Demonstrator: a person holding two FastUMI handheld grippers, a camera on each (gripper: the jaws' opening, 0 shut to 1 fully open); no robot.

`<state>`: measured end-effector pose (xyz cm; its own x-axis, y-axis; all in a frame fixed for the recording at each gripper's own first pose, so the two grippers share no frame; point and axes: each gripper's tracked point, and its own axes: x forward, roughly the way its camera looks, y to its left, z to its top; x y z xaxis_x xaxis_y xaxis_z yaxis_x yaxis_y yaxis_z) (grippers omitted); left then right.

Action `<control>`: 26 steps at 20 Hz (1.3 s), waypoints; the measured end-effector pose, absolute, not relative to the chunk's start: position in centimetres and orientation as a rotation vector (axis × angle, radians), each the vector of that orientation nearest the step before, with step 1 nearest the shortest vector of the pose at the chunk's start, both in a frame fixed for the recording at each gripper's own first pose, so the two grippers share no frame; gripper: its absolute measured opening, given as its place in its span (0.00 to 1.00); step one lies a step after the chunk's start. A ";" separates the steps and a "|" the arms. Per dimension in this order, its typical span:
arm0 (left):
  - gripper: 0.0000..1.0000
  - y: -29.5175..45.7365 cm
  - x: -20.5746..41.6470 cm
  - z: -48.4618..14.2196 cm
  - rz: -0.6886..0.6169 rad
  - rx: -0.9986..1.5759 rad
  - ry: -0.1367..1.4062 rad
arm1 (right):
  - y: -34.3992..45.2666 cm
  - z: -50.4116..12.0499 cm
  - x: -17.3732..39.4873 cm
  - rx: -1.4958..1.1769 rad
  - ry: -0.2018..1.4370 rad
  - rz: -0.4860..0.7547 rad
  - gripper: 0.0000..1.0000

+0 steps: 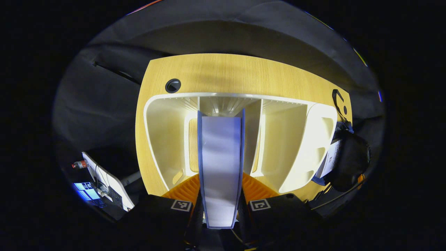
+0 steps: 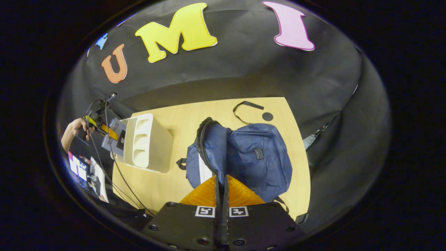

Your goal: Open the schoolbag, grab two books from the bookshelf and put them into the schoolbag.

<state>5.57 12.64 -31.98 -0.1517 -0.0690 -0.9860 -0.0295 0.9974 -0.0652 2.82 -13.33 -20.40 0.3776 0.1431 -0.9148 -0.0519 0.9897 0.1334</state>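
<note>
A: Right gripper view first, biggest thing down. Why does the tabletop (image 2: 167, 181) carry everything so near together?

B: So each hand has a short trip, I'd judge. The shelf (image 2: 148, 143) stands toward one side, and the bag (image 2: 258, 157) lies near it with bare wood between them.

A: And the bag lies flat, mouth toward the camera?

B: Yes. The zip edge curves open at the near side and something pale shows inside, maybe a book already in; I can't be sure. Lying that way, a book can slide in edge first.

A: What is the right tool (image 2: 221, 181) doing?

B: Its fingers are pressed together at the bag's open edge. Whether they pinch the zip or fabric I cannot tell. My guess is that it's there to keep the mouth open.

A: Left gripper view, then?

B: The shelf (image 1: 296, 139) again, seen from above, its slots running away from the camera. The left tool (image 1: 220, 205) is clamped on a book (image 1: 221, 157), one finger on each cover, page edges facing the camera.

A: Why that hold?

B: Gripping across the covers keeps the pages closed and the book straight. It stands upright over a middle slot; whether its far end is in the slot I can't say. Farther off in the right gripper view, a hand (image 2: 75, 130) holds that tool beside the shelf.
</note>
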 end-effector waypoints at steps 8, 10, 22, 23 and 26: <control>0.43 13.3 2.9 -26.0 -0.050 -0.105 1.666 | -13.4 -20.4 2.9 0.091 1.168 0.144 0.00; 0.46 13.3 2.0 -23.3 -0.075 -0.114 1.632 | -13.3 -20.3 2.8 0.088 1.166 0.151 0.00; 0.42 6.3 -4.7 -9.7 -0.260 -0.323 1.456 | -14.0 -20.2 2.2 0.090 1.142 0.175 0.00; 0.42 4.6 -4.8 -9.5 -0.311 -0.343 1.447 | -13.9 -20.1 2.2 0.092 1.139 0.177 0.00; 0.42 -0.6 -4.3 -9.3 -0.419 -0.444 1.409 | -14.0 -19.9 1.9 0.097 1.137 0.180 0.00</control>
<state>-4.34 -0.60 -9.30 0.1164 -0.5288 -0.8407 0.0166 0.8474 -0.5307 1.89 -14.03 -19.92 0.4077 0.1917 -0.8927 -0.0928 0.9813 0.1684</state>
